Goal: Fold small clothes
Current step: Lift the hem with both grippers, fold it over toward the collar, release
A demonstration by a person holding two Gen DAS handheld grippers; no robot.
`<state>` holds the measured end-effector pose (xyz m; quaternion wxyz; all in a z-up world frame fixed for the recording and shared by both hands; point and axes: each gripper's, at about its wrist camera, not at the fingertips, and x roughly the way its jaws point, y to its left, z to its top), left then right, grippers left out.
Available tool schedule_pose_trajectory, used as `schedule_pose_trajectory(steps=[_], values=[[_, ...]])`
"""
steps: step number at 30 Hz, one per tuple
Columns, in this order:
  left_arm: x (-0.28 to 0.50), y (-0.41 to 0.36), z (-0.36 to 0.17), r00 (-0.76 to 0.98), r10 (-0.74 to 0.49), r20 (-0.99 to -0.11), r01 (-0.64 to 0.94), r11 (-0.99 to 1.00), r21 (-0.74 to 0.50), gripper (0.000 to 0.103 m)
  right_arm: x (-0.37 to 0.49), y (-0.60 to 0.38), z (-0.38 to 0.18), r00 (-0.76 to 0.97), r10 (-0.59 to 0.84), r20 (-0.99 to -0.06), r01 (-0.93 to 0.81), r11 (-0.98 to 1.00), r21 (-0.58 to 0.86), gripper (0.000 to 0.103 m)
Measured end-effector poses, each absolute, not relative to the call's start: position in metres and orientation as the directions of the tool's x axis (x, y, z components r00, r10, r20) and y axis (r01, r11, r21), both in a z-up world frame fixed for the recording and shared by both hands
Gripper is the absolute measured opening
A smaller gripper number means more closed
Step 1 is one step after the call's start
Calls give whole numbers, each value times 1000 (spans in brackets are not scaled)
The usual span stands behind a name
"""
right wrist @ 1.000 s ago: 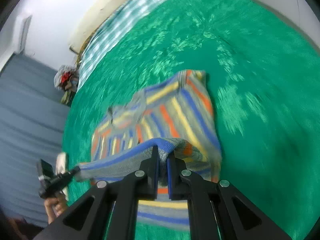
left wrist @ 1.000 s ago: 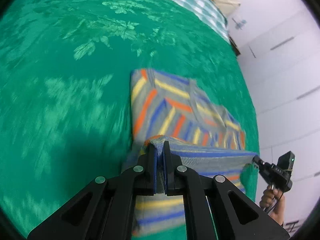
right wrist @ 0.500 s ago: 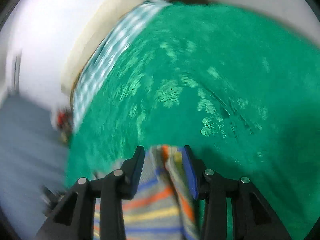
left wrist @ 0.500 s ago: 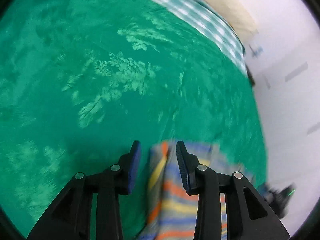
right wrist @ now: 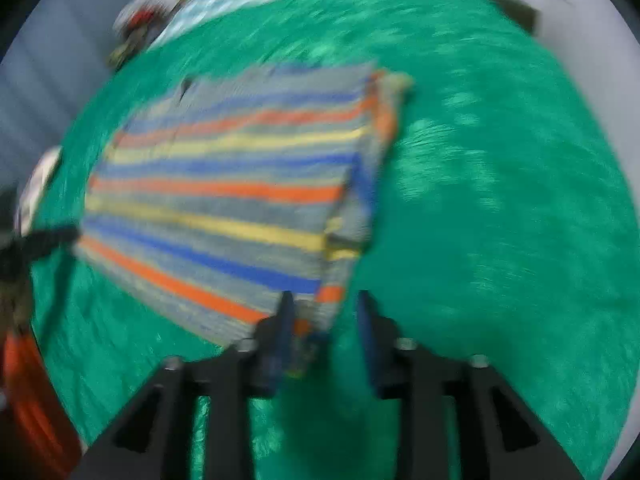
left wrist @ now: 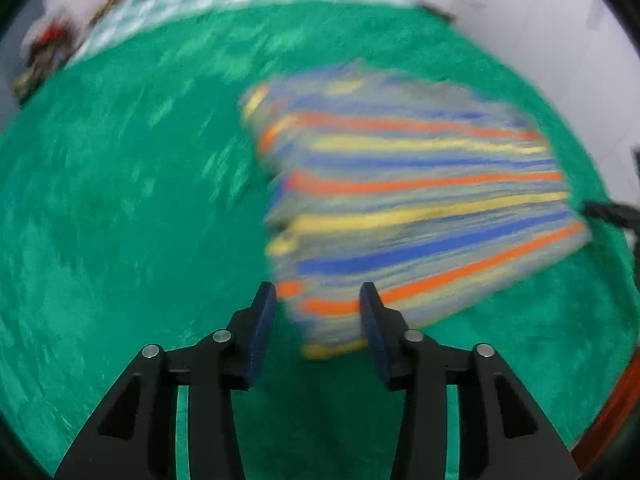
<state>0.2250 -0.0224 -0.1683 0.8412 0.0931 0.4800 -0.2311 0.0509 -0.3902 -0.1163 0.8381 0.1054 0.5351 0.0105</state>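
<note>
Striped garment (left wrist: 416, 200) lies folded flat on green bed (left wrist: 120, 220). Left gripper (left wrist: 318, 308) fingers opening, nothing pinched, corner between them. Right gripper (right wrist: 324, 312) released over other near corner. Next fold: regrip both corners evenly, keep edges aligned.

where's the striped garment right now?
The striped garment lies folded on the green bedspread: right of centre in the left wrist view, left of centre in the right wrist view, its near corners by each gripper's fingertips.
</note>
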Motion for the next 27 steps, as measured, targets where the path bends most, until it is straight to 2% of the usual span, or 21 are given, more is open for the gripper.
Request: schedule_pose_trajectory(steps=[1, 2, 6, 8, 9, 13, 16, 18, 19, 20, 21, 22, 24, 25, 27], values=[[212, -40, -157, 451, -321, -833, 526, 849, -43, 59, 49, -395, -110, 453, 144, -880, 101, 972, 211, 44], [205, -60, -149, 462, -340, -819, 570, 821, -19, 63, 52, -401, -105, 473, 159, -867, 108, 966, 236, 48], [154, -153, -141, 415, -455, -788, 766, 642, 33, 68, 85, -434, -104, 510, 216, -832, 181, 919, 349, 52], [134, -205, -153, 390, -484, -784, 827, 558, 66, 80, 108, -446, -114, 501, 252, -828, 205, 895, 396, 52], [129, -221, -157, 378, -489, -786, 841, 537, 70, 83, 115, -450, -118, 495, 269, -826, 214, 884, 416, 52], [123, -273, -182, 300, -510, -806, 880, 475, 28, 84, 148, -468, -130, 506, 293, -811, 253, 849, 464, 52], [126, -291, -193, 319, -486, -814, 878, 474, 61, 83, 173, -476, -145, 511, 339, -790, 255, 817, 516, 52], [132, -297, -199, 319, -489, -812, 873, 485, 51, 79, 180, -478, -150, 509, 366, -779, 246, 806, 539, 52], [135, -297, -198, 318, -500, -805, 869, 494, 36, 70, 188, -479, -154, 505, 377, -776, 240, 803, 546, 52], [138, -298, -198, 316, -509, -800, 864, 503, 22, 50, 194, -480, -157, 504, 390, -771, 235, 797, 557, 52], [141, -299, -198, 314, -513, -799, 860, 510, 10, 35, 198, -480, -159, 506, 401, -764, 233, 789, 568, 52], [143, -298, -195, 314, -509, -801, 854, 521, 4, 5, 204, -479, -161, 510, 413, -755, 232, 779, 583, 48], [150, -292, -190, 307, -517, -799, 834, 550, -36, 5, 214, -475, -162, 510, 406, -758, 233, 783, 576, 15], [152, -283, -182, 303, -535, -789, 818, 570, -73, 5, 218, -470, -160, 506, 382, -774, 236, 801, 549, 9], [156, -257, -164, 331, -560, -760, 787, 608, -105, 5, 219, -459, -146, 527, 352, -774, 223, 821, 525, 9]])
